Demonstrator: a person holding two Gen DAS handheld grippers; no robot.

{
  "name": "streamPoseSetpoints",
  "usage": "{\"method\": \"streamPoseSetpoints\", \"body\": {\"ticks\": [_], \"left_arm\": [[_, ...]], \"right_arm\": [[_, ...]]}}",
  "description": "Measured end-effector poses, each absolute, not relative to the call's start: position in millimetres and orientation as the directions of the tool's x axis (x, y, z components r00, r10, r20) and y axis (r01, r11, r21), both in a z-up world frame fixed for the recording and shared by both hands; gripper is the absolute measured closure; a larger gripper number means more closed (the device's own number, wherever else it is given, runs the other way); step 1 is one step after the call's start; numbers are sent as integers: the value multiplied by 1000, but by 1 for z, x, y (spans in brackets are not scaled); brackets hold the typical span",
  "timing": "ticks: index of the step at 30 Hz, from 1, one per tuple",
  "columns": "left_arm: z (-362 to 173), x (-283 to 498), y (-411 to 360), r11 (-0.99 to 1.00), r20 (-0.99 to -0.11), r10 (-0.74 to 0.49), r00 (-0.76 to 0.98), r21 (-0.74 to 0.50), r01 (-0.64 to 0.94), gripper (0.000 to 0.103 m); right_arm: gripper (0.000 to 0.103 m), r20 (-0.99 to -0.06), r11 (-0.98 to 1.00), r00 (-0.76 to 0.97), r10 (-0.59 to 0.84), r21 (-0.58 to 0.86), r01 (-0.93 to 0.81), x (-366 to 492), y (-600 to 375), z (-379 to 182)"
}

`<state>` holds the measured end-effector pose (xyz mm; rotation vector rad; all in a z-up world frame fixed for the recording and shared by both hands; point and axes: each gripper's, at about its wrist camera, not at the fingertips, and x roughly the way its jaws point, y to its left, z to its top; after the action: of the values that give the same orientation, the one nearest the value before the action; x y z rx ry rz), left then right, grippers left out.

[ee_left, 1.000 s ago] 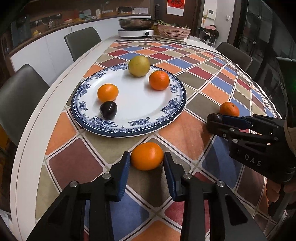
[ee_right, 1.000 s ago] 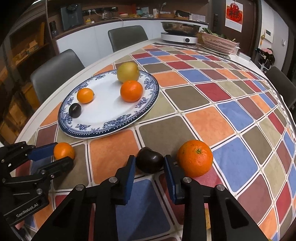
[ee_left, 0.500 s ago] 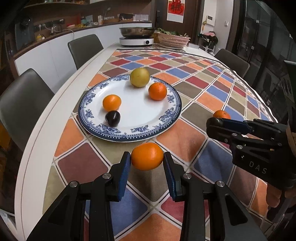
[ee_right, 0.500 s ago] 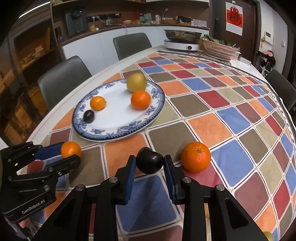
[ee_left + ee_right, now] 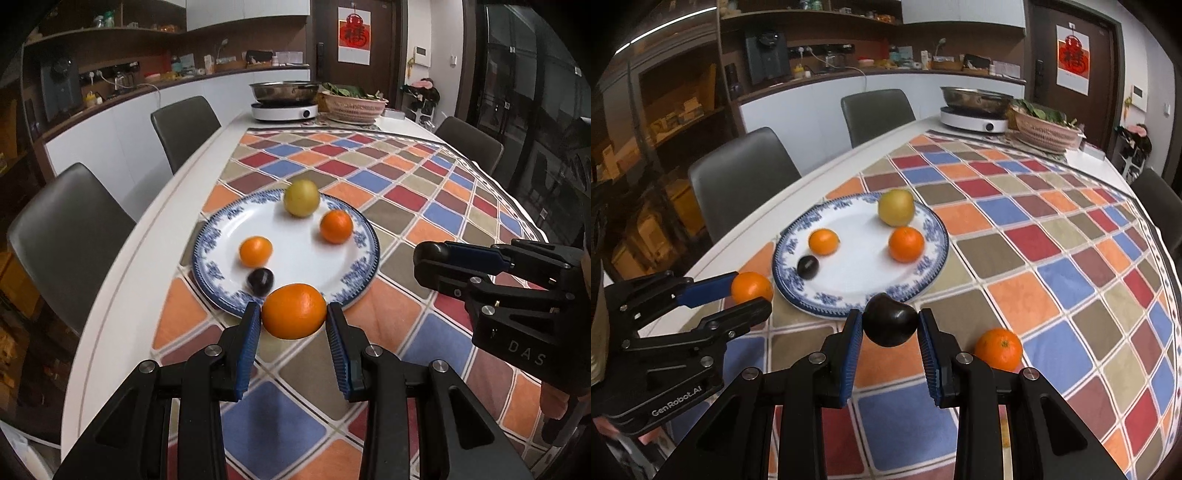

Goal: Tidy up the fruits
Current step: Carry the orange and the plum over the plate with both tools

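My left gripper (image 5: 293, 314) is shut on an orange (image 5: 294, 311) and holds it above the checked tablecloth, just short of the near rim of the blue-and-white plate (image 5: 364, 271). The same gripper (image 5: 753, 293) and its orange (image 5: 752, 287) show at the left of the right wrist view. My right gripper (image 5: 889, 325) is shut on a dark plum (image 5: 890, 325), lifted near the plate (image 5: 934, 258). On the plate lie a yellow-green fruit (image 5: 301, 198), two oranges (image 5: 336, 226) (image 5: 255, 251) and a dark plum (image 5: 260, 280). Another orange (image 5: 998, 349) rests on the cloth right of my right gripper.
Grey chairs (image 5: 70, 225) (image 5: 184, 125) stand along the table's left edge. At the far end sit a cooker with a steel pan (image 5: 284, 98) and a pink basket of greens (image 5: 352, 105). The right gripper's body (image 5: 517, 291) fills the right of the left wrist view.
Both grippers have risen from the cloth, each carrying its fruit, the orange on the left and the plum on the right. The plate now appears smaller and farther below.
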<state>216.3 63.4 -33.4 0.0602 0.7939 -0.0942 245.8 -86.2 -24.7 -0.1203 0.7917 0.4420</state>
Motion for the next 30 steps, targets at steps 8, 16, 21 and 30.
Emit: {"method": "streamPoseSetpoints", "body": {"ticks": [8, 16, 21, 30], "left_arm": [[-22, 232, 82, 995, -693, -27, 721, 49, 85, 67], [-23, 259, 100, 995, -698, -7, 716, 65, 73, 67], [-24, 278, 108, 993, -706, -4, 708, 79, 85, 67], [-26, 317, 115, 988, -713, -37, 700, 81, 135, 67]], "right_arm": [[71, -711, 885, 611, 347, 33, -464, 261, -65, -18], [71, -725, 871, 596, 345, 11, -490, 285, -42, -16], [71, -737, 867, 585, 338, 2, -498, 303, -29, -17], [71, -763, 866, 557, 327, 6, -499, 339, -14, -24]]}}
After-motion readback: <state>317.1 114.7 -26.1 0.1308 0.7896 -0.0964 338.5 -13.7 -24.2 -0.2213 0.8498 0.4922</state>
